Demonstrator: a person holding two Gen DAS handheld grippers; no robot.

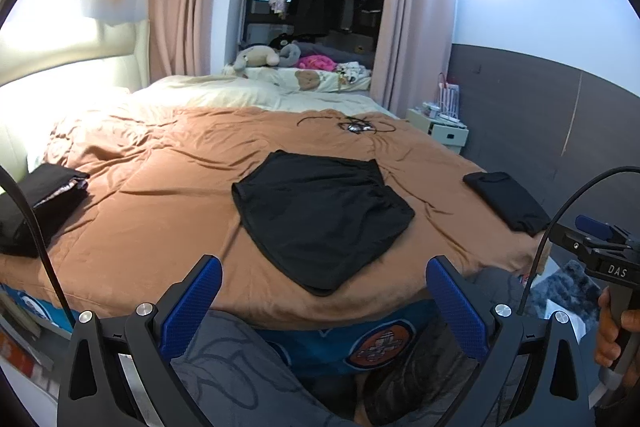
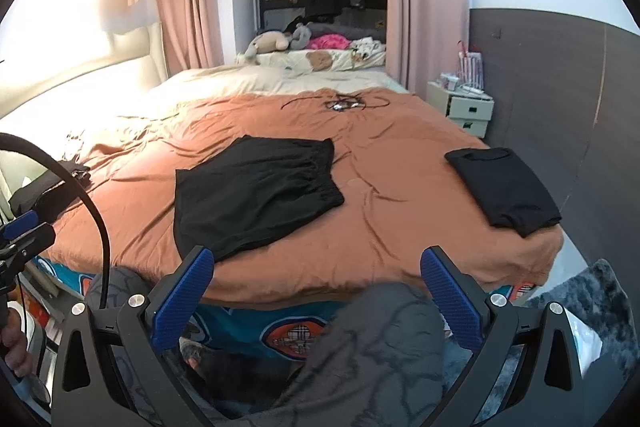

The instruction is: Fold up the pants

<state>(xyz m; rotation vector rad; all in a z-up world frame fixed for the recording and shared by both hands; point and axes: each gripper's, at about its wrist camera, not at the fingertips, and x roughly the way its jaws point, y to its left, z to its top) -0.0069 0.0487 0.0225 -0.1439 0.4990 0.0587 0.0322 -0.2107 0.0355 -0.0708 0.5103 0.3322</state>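
Note:
Black shorts lie spread flat on the brown bed cover, waistband at the far side; they also show in the right wrist view. My left gripper is open and empty, held off the near edge of the bed just short of the shorts' hem. My right gripper is open and empty, also off the near bed edge, to the right of the shorts. The right gripper's body shows at the right edge of the left wrist view.
A folded black garment lies at the bed's right edge. A dark folded pile sits at the left edge. A tangle of black cable lies farther up the bed. A white nightstand stands by the right wall. My grey-clad legs are below.

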